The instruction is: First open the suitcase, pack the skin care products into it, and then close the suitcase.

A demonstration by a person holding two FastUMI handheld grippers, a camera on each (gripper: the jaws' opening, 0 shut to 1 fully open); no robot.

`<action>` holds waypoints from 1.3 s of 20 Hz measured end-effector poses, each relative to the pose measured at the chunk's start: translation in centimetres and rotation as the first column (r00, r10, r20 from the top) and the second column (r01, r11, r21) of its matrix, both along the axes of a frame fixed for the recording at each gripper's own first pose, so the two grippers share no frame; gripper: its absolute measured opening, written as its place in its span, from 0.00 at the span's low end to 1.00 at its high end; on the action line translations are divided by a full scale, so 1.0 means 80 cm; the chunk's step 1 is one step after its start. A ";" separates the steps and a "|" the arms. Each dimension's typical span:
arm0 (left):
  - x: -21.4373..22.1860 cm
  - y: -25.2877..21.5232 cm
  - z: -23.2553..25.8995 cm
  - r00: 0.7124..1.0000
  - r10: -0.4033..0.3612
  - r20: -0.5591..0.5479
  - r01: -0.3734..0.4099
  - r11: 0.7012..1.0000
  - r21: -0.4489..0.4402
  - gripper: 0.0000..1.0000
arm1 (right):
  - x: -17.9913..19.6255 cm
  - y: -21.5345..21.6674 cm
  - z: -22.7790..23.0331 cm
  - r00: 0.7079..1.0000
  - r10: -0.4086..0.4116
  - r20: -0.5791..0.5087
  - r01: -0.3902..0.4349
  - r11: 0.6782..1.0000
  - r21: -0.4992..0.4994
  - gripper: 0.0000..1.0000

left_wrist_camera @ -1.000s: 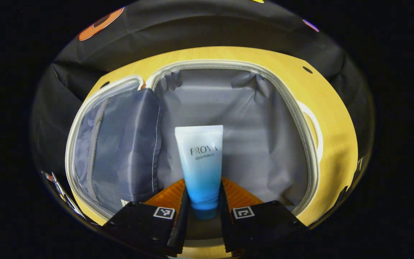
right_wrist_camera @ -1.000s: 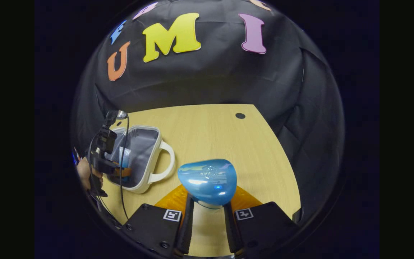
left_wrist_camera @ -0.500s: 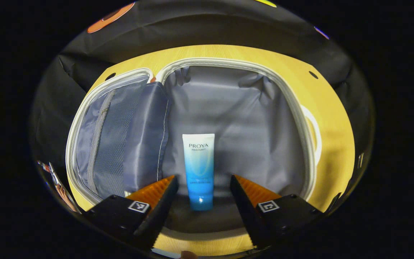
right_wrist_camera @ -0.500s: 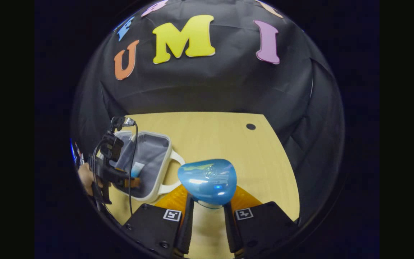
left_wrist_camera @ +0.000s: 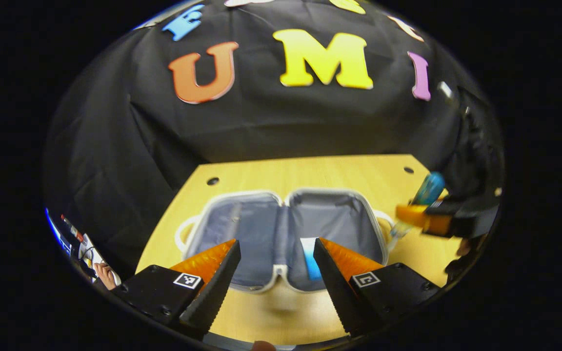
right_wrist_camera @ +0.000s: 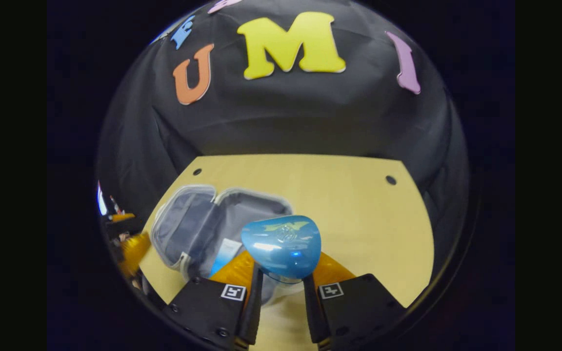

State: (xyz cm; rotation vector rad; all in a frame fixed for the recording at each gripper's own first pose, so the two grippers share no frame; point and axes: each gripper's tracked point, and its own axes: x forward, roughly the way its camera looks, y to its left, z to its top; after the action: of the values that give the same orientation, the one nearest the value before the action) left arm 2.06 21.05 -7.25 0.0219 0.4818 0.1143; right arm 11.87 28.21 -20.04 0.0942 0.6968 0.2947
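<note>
Suitcase [left_wrist_camera: 281, 234]: small, white-rimmed with grey lining, lying fully open and flat on the pale wooden table [left_wrist_camera: 310, 170], both halves side by side, a white handle at each outer edge; also seen at the left of the right gripper view [right_wrist_camera: 203, 229]. Tube [left_wrist_camera: 310, 256]: white fading to blue, lying inside the right half of the suitcase on the lining, partly hidden behind a finger of the left gripper; in the right gripper view [right_wrist_camera: 225, 253] it lies in the near part of the case. Left gripper [left_wrist_camera: 276, 278]: jaws wide apart and holding nothing, raised above the table's near edge in front of the suitcase, apart from it. Right gripper [right_wrist_camera: 278, 302]: jaws closed narrowly on the neck of a bottle with a glossy blue rounded cap [right_wrist_camera: 281, 246], held above the table just right of the suitcase. In the left gripper view the same right gripper [left_wrist_camera: 427, 219] appears blurred at the right, beside the suitcase's right handle, with the blue cap [left_wrist_camera: 428, 187] tilted up and away. Table: two small dark holes near its far corners.
</note>
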 end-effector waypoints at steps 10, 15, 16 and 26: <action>-0.031 0.042 0.177 0.891 -0.086 0.446 0.035 0.992 0.121 0.95 | -0.022 0.082 -0.098 0.980 -0.002 -0.199 -0.007 0.999 -0.043 0.38; -0.044 0.048 0.196 0.876 -0.062 0.479 0.044 0.998 0.049 0.98 | 0.002 0.071 -0.127 0.942 -0.118 -0.314 0.089 0.990 -0.106 0.37; -0.042 0.056 0.191 0.882 -0.053 0.469 0.035 0.998 0.046 0.98 | 0.003 0.073 -0.138 0.927 -0.150 -0.345 0.119 0.987 -0.108 0.38; -0.031 0.119 0.117 0.943 0.049 0.330 -0.038 0.998 -0.039 0.99 | 0.013 0.071 -0.154 0.890 -0.189 -0.415 0.125 0.976 -0.178 0.40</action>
State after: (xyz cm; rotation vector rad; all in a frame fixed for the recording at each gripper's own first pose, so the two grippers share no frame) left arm -0.41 30.54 2.11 -0.0398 0.1477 0.1509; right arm 12.91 33.85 -32.37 0.0755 1.1427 0.0618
